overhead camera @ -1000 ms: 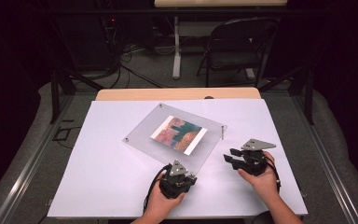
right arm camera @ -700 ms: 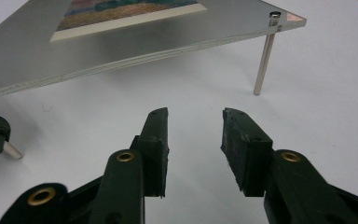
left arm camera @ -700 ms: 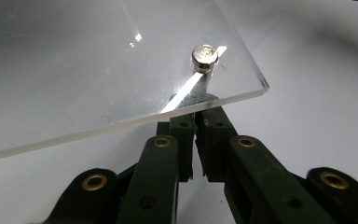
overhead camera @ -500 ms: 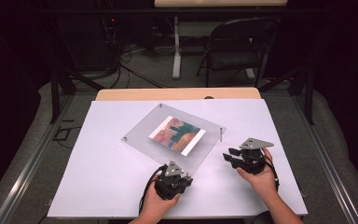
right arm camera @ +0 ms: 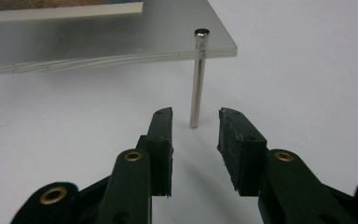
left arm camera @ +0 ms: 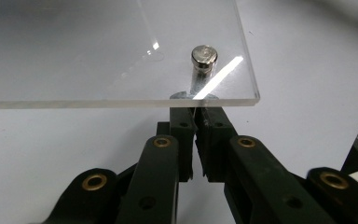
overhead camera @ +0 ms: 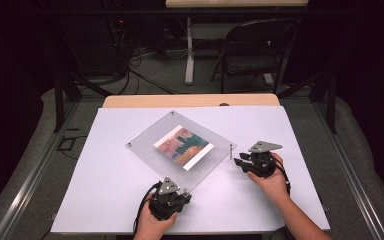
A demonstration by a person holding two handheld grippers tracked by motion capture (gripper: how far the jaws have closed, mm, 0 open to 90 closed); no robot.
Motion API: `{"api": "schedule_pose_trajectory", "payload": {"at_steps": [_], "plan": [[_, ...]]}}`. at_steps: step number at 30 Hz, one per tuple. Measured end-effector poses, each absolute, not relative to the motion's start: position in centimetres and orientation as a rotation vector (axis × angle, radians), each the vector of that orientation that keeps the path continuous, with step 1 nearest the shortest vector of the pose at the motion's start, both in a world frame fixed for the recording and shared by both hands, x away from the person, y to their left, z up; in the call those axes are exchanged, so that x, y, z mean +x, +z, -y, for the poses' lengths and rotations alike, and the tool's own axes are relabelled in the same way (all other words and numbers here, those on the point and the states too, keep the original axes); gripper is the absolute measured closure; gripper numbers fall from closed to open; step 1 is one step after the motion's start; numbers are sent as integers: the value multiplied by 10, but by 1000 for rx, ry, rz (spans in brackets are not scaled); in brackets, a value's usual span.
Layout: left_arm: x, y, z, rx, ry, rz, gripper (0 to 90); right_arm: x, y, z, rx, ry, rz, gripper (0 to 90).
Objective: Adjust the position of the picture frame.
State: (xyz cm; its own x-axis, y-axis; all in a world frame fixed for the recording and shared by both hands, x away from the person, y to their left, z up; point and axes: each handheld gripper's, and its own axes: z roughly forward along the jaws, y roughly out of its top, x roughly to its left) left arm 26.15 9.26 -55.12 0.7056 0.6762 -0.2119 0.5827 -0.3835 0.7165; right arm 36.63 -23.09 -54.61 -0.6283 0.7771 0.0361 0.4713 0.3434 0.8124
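A clear acrylic panel (overhead camera: 147, 145) with a colourful picture (overhead camera: 184, 146) under it stands on thin metal pins on the white table. My left gripper (overhead camera: 179, 192) is at the panel's near corner. In the left gripper view its jaws (left arm camera: 195, 114) are shut under the panel (left arm camera: 74, 56), on the leg of the corner pin (left arm camera: 203, 56). My right gripper (overhead camera: 237, 162) is open and points at the right corner pin (overhead camera: 230, 150). Its jaws have just been closing. In the right gripper view the pin (right arm camera: 196, 79) stands just ahead of the gap (right arm camera: 195, 116), and neither pad touches it.
A bare wooden strip (overhead camera: 190, 101) runs along the table's far edge. Two more pins stand at the panel's far corner (overhead camera: 172, 113) and left corner (overhead camera: 128, 145). Beyond the table are a folding chair (overhead camera: 255, 50) and floor cables (overhead camera: 130, 65).
My left gripper has drawn back toward the person and leftward, and the panel's near corner came with it. My right gripper has slid left toward the right pin with narrower jaws.
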Motion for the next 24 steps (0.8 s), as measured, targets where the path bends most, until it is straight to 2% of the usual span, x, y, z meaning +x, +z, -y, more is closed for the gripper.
{"api": "schedule_pose_trajectory", "payload": {"at_steps": [5, 11, 24], "plan": [[260, -555, -92, 2095, 165, -947, 849, 377, -550, 223, 1096, 1200, -2273, 665], [258, -556, -90, 2092, 198, -937, 840, 386, -556, 217, 1127, 1222, -2269, 720], [262, -558, -88, 2062, 189, -957, 825, 395, -560, 210, 1109, 1197, -2281, 789]]}}
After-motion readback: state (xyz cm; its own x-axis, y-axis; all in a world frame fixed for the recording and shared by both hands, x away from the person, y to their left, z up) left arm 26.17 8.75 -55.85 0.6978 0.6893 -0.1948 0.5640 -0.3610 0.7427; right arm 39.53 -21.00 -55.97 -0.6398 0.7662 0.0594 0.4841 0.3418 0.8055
